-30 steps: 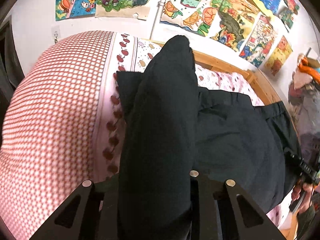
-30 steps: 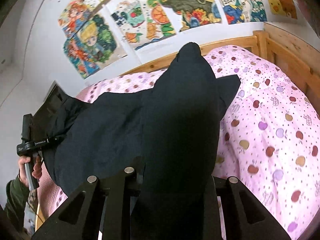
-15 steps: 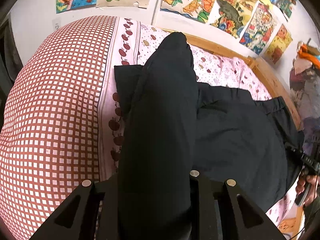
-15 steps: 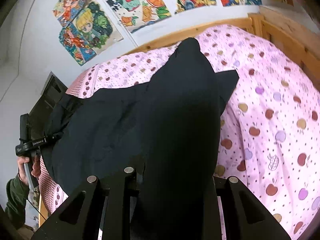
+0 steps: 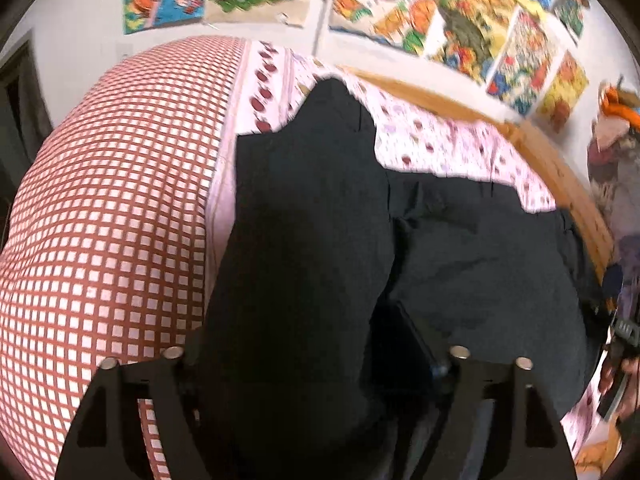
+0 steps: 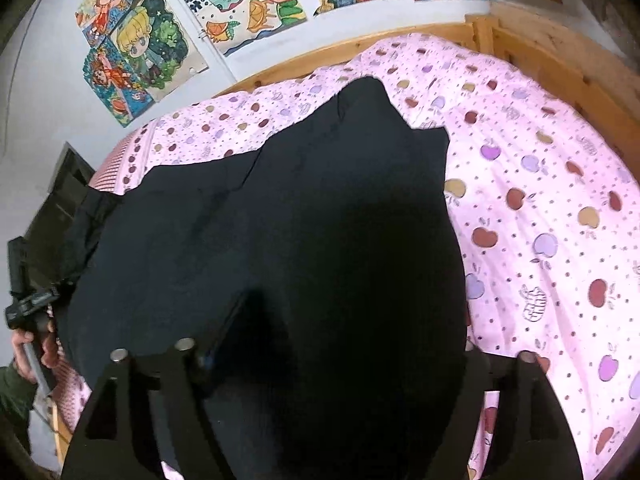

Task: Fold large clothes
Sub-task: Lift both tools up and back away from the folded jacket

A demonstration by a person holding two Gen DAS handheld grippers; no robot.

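A large black garment point(image 5: 480, 264) lies spread on the bed. My left gripper point(image 5: 312, 360) is low over the bed, and a raised fold of the black cloth point(image 5: 304, 208) covers the space between its jaws. My right gripper point(image 6: 320, 356) stands the same way, with a black fold point(image 6: 360, 200) draped over its jaws. In both views the jaws stand wider apart than before, but the cloth hides the fingertips. The right gripper shows at the right edge of the left wrist view point(image 5: 624, 332), and the left gripper at the left edge of the right wrist view point(image 6: 28, 304).
The bed has a pink apple-print sheet point(image 6: 540, 208) and a red-checked cover point(image 5: 104, 208). A wooden bed frame point(image 6: 540, 40) runs along the wall, which is hung with bright drawings point(image 5: 460, 8). A dark cabinet point(image 6: 60, 200) stands left of the bed.
Both grippers have come down closer to the bed, carrying the folds forward. The jaws of both look spread wider than in the earlier frames.
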